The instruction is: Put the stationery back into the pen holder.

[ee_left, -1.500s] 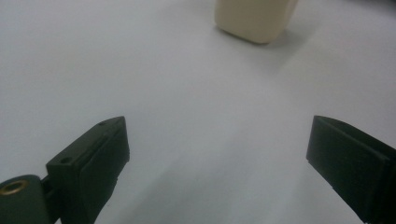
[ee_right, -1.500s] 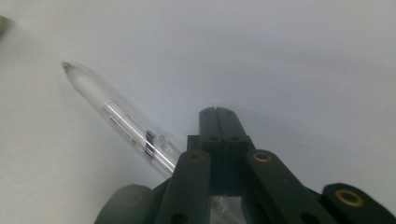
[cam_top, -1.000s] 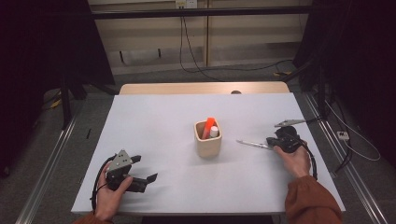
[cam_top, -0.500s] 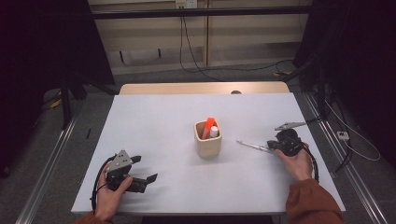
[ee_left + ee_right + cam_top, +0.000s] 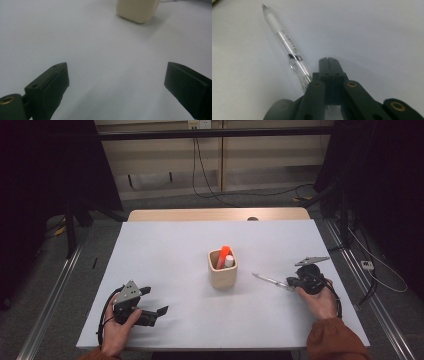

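A beige cup (image 5: 222, 272) stands mid-table with an orange marker (image 5: 223, 255) and a white-capped item (image 5: 229, 261) upright in it; its base shows in the left gripper view as the cup (image 5: 137, 10). My left gripper (image 5: 155, 301) rests at the table's front left, jaws wide open on bare table, gripper (image 5: 116, 67) facing the cup. My right gripper (image 5: 290, 284) sits at the right, jaws shut together (image 5: 328, 59). A clear pen (image 5: 284, 40) lies along their left side, near end hidden under the gripper; whether it is held I cannot tell. The pen (image 5: 269, 280) points toward the cup.
The white table (image 5: 165, 255) ends in a wooden strip (image 5: 215, 214) at the far side. Cables and metal rails run on the floor beyond and beside it. A person's hands and orange sleeve (image 5: 332, 340) come in from the front edge.
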A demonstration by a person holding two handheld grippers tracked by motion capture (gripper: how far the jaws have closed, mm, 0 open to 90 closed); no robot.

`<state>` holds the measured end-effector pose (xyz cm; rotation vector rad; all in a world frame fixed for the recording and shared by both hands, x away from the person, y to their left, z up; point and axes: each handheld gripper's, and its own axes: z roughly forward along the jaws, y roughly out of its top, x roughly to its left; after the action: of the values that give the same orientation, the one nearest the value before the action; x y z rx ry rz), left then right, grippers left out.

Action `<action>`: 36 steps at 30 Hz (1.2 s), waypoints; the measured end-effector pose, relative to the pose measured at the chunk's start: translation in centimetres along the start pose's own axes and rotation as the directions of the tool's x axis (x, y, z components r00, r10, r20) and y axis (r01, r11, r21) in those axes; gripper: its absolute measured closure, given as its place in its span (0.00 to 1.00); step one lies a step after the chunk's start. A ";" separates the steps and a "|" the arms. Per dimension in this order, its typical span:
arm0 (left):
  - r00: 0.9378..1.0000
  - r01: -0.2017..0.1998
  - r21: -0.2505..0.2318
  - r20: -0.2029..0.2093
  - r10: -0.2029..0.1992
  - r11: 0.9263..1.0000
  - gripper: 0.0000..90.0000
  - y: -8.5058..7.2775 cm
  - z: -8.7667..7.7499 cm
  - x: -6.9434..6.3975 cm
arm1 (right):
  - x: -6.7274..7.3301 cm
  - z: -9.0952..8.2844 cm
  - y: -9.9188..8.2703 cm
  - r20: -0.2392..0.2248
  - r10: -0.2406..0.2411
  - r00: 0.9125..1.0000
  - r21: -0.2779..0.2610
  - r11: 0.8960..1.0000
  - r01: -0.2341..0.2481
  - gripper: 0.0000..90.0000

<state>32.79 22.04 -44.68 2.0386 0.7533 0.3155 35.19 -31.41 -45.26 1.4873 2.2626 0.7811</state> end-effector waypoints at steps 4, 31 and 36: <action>1.000 0.003 0.001 0.003 -0.003 1.000 0.06 0.0 0.0 0.0 | 0.5 -0.4 -0.5 -0.016 0.005 1.000 0.007 1.000 -0.005 1.00; 1.000 0.005 -0.013 0.000 -0.005 1.000 0.06 0.0 -0.1 0.1 | -0.6 -2.0 -0.8 -0.098 0.012 0.995 -0.105 0.994 -0.022 0.48; 1.000 0.004 -0.011 -0.003 -0.004 1.000 0.06 0.0 -0.1 0.1 | -0.2 -2.2 -0.3 -0.120 -0.006 0.993 -0.115 0.993 -0.007 0.30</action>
<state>32.79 22.21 -44.62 2.0263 0.7556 0.3195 33.85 -32.31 -43.68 1.4239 2.2599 1.0080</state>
